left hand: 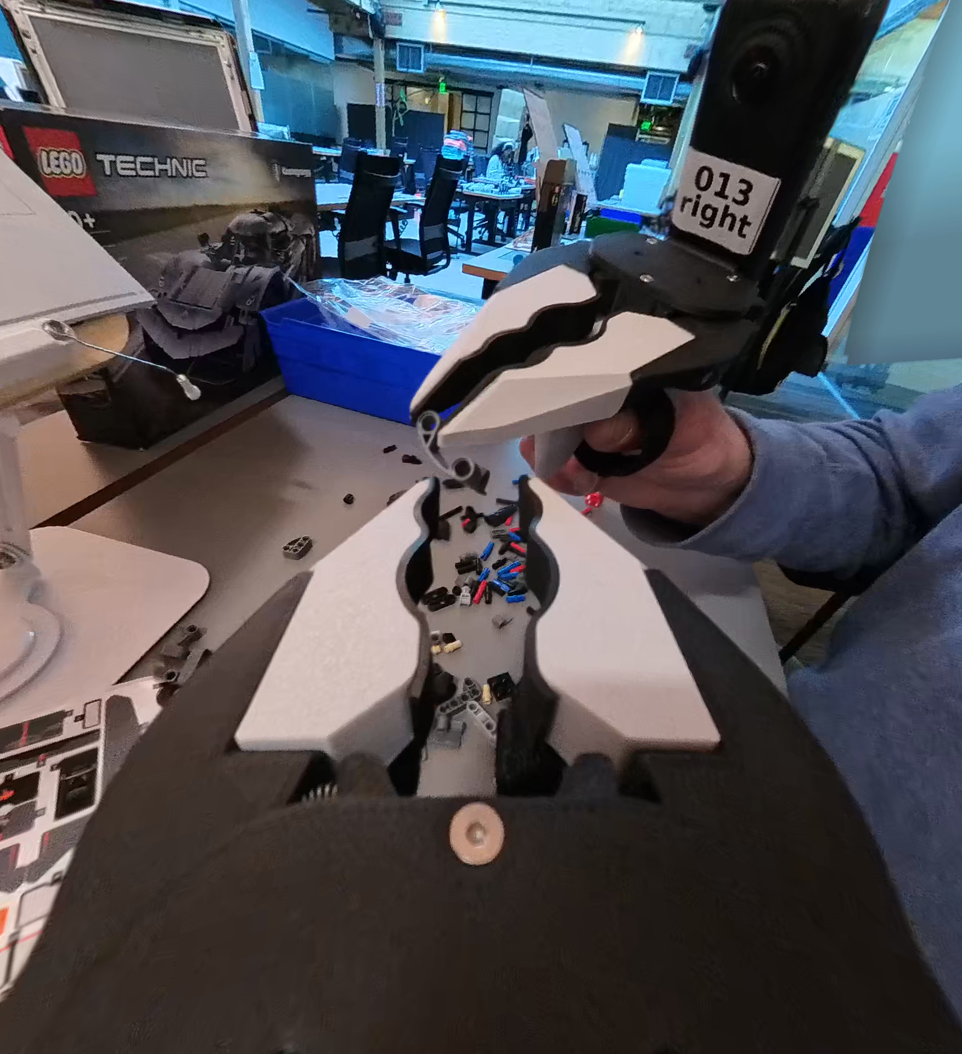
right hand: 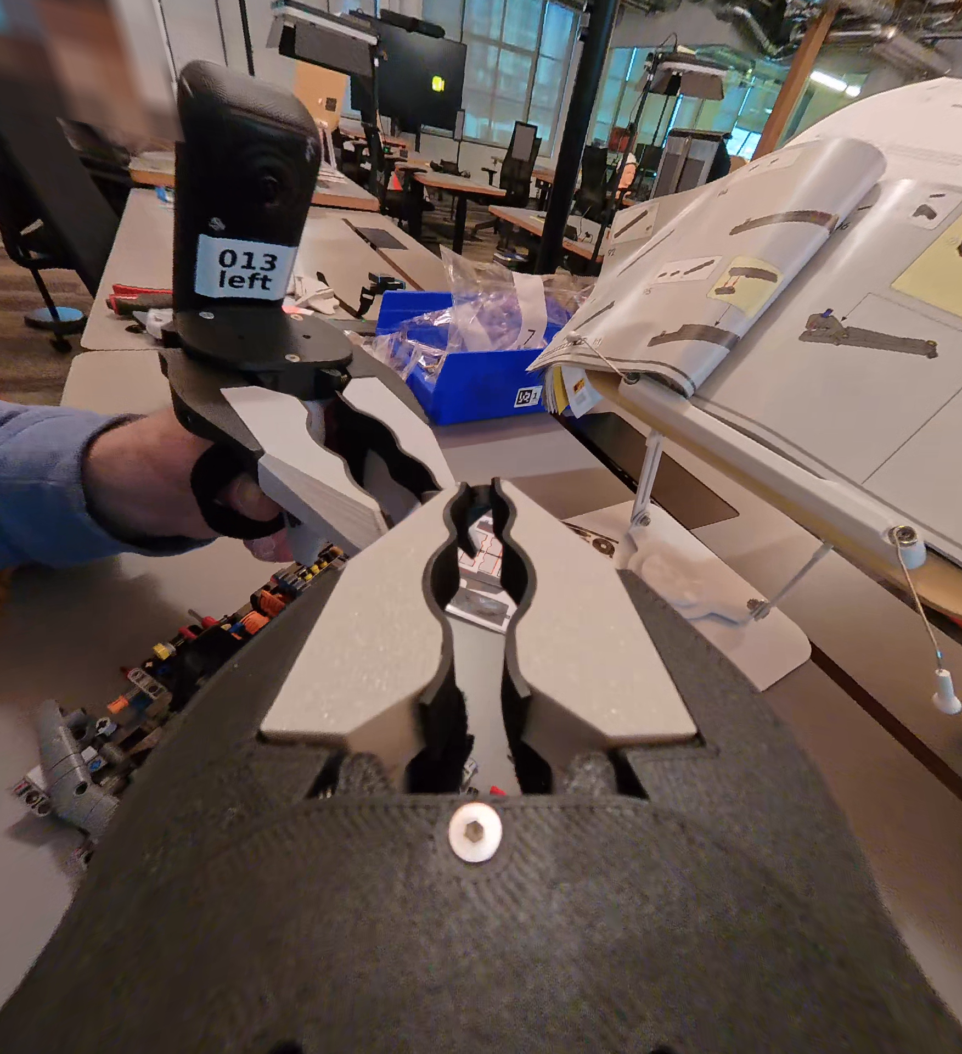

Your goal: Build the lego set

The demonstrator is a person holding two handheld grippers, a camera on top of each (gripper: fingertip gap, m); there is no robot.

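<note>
Right gripper (left hand: 431,429) pinches a grey curved connector piece (left hand: 441,450) at its tips, in the air above the loose pieces (left hand: 490,570) on the table (left hand: 227,502). Left gripper (left hand: 478,485) appears part-open and empty. Align before pressing; avoid twisting.

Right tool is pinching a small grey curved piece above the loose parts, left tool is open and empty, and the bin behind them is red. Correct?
Not quite: the bin is blue, as the left wrist view shows. The rest holds: the right tool pinches the grey curved piece above the loose parts; the left tool is open and empty.
</note>
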